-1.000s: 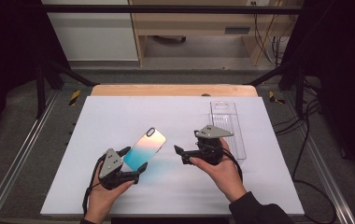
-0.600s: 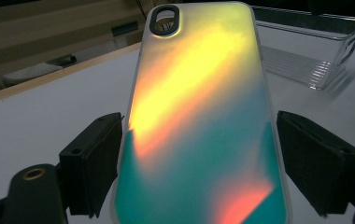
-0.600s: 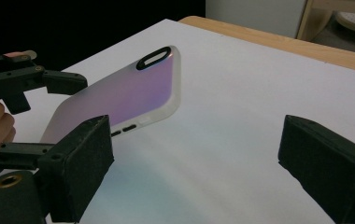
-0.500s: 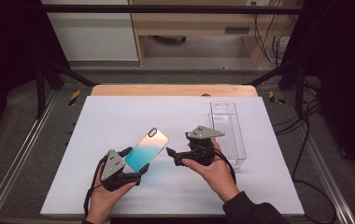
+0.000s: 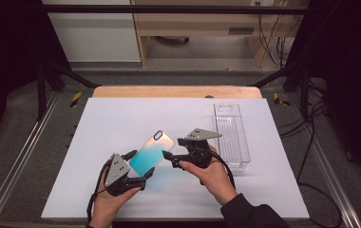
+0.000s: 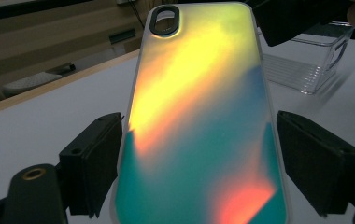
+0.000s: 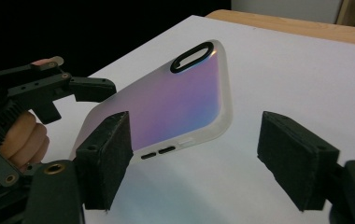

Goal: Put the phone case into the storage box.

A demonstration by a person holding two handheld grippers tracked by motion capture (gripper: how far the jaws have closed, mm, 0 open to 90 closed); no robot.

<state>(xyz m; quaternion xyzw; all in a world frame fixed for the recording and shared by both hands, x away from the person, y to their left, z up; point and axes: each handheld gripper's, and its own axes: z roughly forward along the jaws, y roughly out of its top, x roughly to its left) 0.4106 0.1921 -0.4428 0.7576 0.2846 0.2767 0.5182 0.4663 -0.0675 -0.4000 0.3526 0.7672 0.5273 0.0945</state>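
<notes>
Iridescent phone case [image 5: 151, 152] — teal to orange — gripped by left tongs [image 5: 138, 167]; right tongs [image 5: 169, 158] wide, just closing, beside its edge.

a white table top [image 5: 121, 118] with a wooden far edge [image 5: 176, 91] stands on grey floor [image 5: 22, 142]. behind it sit a white cabinet [image 5: 93, 33] and a wooden bench [image 5: 202, 23]; the sides are dark.

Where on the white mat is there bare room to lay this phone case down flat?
The white mat is bare across its whole far-left stretch, beyond the phone case. The far strip left of the clear bin is free too. It is crowded at the near middle, where the left gripper and right gripper meet.
</notes>
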